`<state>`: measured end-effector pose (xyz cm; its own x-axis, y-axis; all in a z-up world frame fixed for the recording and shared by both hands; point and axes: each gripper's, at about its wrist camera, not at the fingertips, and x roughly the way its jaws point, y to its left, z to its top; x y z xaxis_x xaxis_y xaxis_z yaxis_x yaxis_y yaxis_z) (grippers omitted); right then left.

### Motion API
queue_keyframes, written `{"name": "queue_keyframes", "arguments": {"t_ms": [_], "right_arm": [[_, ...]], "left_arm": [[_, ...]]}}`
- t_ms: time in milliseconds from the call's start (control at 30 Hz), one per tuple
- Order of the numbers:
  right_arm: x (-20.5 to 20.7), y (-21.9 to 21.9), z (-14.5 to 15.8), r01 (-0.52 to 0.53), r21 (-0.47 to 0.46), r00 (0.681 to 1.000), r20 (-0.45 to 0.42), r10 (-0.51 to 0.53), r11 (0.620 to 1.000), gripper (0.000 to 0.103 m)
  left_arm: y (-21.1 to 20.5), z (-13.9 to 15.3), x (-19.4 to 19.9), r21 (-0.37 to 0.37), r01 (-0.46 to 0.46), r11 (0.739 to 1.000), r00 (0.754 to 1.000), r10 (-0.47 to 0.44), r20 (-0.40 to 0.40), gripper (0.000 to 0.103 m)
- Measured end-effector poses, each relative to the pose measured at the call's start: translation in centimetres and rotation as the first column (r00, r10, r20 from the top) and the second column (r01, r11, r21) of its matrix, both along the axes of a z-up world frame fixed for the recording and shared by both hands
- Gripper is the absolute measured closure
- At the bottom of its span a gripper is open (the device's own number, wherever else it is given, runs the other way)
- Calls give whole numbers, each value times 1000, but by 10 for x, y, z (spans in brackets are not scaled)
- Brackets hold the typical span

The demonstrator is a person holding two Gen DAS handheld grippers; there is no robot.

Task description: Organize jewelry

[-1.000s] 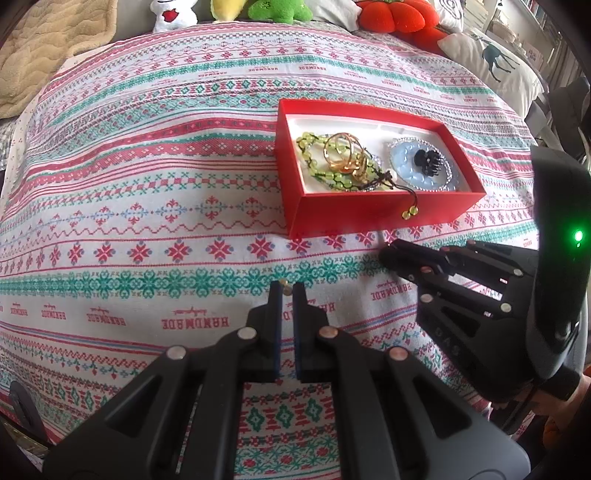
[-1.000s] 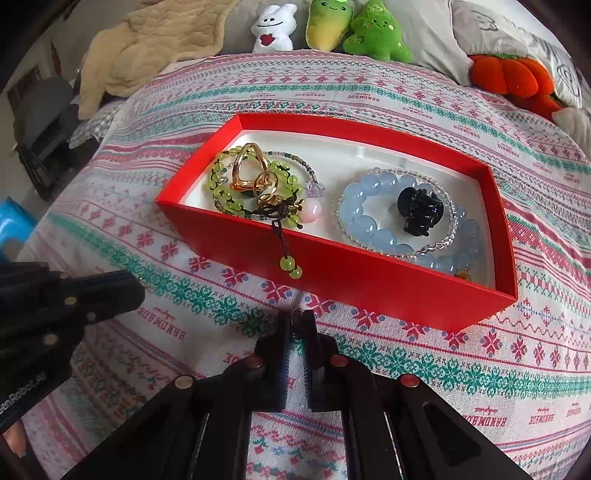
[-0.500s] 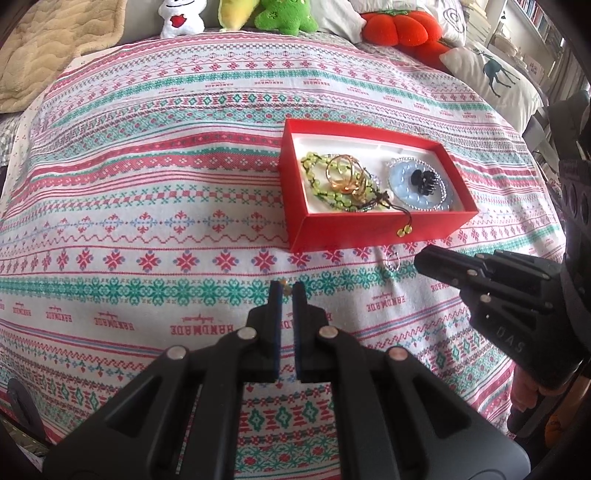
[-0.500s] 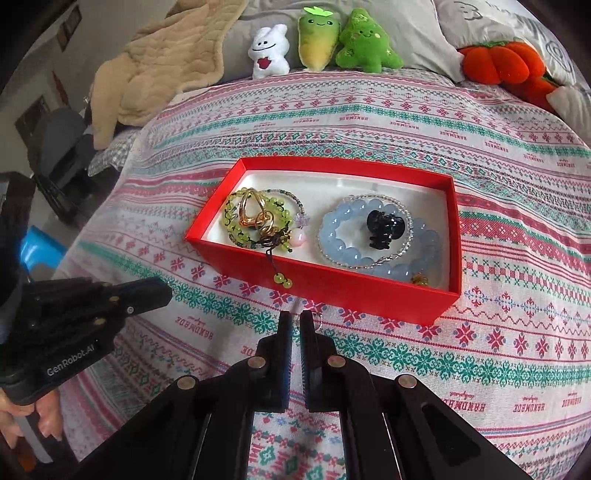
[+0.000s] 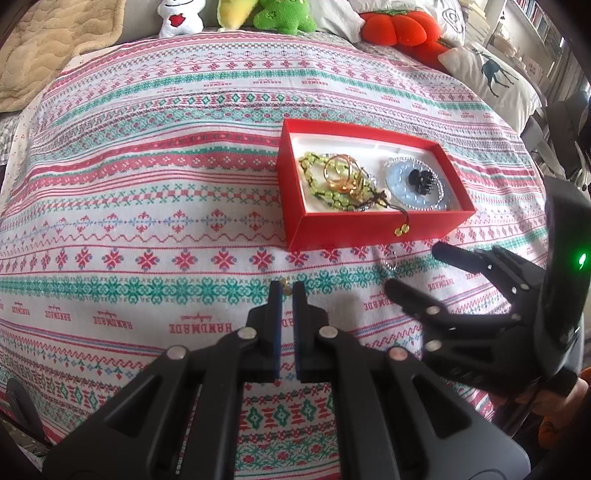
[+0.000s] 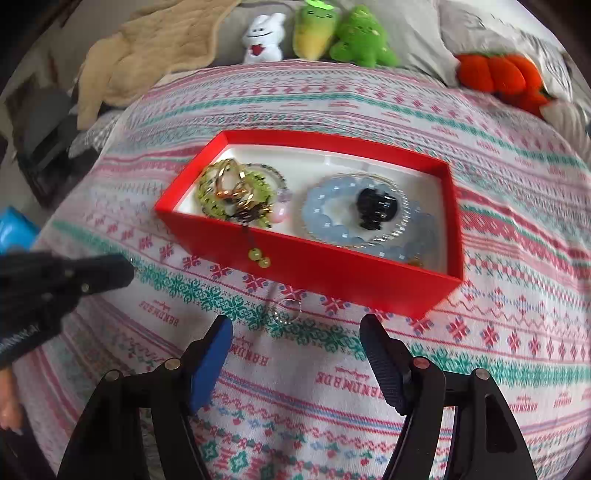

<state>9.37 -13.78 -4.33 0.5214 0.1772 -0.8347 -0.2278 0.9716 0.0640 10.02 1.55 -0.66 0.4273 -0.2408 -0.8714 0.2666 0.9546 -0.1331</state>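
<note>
A red box (image 5: 369,229) (image 6: 314,266) lies on the patterned bed cover. It holds a green bead bracelet (image 6: 207,192), gold rings (image 6: 229,181), a pale blue bead bracelet (image 6: 321,218) and a black hair claw (image 6: 375,206). A small silver hoop (image 6: 286,312) (image 5: 390,260) lies on the cover just in front of the box. My right gripper (image 6: 295,332) (image 5: 417,267) hovers right behind the hoop. Its jaws are opening wide and nothing is between the pads. My left gripper (image 5: 287,291) (image 6: 125,273) is shut to the hoop's left, with a tiny gold piece (image 5: 283,282) pinched at its tips.
Plush toys (image 6: 314,33) line the far side of the bed, with an orange plush (image 6: 498,81) and pillows at the back right. A beige blanket (image 6: 147,48) lies at the back left. A person's hand (image 5: 554,398) holds the right gripper.
The right gripper's jaws went from shut to wide apart, and the silver hoop that was at its tips now lies free on the cover. The left gripper stays shut.
</note>
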Motion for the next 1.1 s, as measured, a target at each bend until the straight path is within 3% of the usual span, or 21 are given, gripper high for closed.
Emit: {"name": "queue_keyframes", "arguments": {"t_ms": [200,500,867,1100], "right_arm": [[9,14,-15,-12,-48,1000,24,13,999,38],[12,8,-15,-13,-40,999,32,14,999,86],[3,-4,0,-25,14,1000,17,25,1000,87],[-6,-14,32,-31,64,998,51,28,997,87]], "left_arm": [[-5,-4,-1,4,3,1000,1000,-3,-6,97],[-7,-7,-3,9,2,1000,1000,-2,-11,97],[0,0,1,-10,-10,1000,1000,10,-2,97],[3,17,10,-65,-27,998,999,29,28,97]]}}
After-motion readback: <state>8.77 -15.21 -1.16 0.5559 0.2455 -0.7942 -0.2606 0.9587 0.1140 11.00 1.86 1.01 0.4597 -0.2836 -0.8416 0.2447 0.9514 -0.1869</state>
